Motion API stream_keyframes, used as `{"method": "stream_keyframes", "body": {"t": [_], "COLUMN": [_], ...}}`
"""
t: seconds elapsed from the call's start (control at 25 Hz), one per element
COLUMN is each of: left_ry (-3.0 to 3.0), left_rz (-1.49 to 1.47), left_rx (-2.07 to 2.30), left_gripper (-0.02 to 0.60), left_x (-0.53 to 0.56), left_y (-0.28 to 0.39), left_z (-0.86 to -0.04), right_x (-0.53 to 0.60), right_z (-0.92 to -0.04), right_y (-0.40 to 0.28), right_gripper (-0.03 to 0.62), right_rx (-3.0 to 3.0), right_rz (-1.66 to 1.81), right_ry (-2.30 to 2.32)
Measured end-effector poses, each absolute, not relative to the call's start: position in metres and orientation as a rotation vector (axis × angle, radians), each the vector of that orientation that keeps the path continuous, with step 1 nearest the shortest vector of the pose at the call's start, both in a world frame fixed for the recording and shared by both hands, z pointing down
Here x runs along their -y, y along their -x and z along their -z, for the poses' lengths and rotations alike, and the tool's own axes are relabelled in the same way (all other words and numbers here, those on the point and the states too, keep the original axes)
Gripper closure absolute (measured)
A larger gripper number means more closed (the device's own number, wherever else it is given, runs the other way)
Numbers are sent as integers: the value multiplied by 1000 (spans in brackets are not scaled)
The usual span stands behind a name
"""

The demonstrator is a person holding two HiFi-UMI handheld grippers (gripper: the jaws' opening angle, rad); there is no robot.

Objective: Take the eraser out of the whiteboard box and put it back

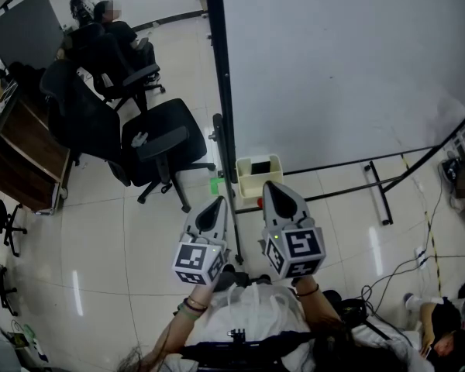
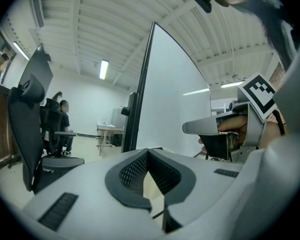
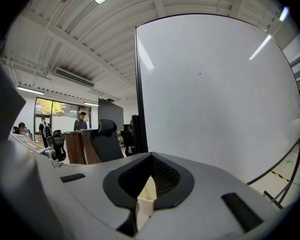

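Note:
A pale yellow box [image 1: 257, 178] hangs at the lower left corner of the whiteboard [image 1: 341, 60]. The dark eraser [image 1: 260, 166] lies inside it. My left gripper [image 1: 215, 204] is shut and empty, a little to the left of and below the box. My right gripper [image 1: 270, 187] is also shut and empty, its tip just short of the box's front edge. In the right gripper view a sliver of the pale box [image 3: 146, 196] shows behind the closed jaws of the right gripper [image 3: 151, 159]. In the left gripper view the left gripper [image 2: 149, 154] points along the board's black frame [image 2: 140, 99], with the right gripper [image 2: 210, 128] beside it.
Black office chairs [image 1: 159, 142] stand left of the board's edge. A seated person [image 1: 112, 22] is at the back left beside a wooden desk [image 1: 27, 153]. The board's black stand legs [image 1: 376, 184] and cables [image 1: 418, 262] cross the floor at right. Another person [image 1: 442, 324] is at lower right.

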State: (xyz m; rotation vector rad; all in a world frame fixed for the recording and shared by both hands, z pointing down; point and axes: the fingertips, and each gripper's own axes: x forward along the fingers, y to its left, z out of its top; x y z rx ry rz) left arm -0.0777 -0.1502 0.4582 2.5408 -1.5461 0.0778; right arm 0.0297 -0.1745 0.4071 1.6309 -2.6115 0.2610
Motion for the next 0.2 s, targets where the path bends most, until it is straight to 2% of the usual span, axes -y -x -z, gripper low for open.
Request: {"method": "stream_keyframes", "body": {"t": [0.2], "left_ry": [-2543], "left_rz": [-79], "left_rx": [1546], "left_gripper": [597], "left_x": [149], "left_y": [79], "left_z": [-458], "right_x": [173], "right_z": [-405], "right_y": [-29], "right_gripper": [594], "right_rx": [2618], "right_rz": [-259], "right_ry": [-1628]}}
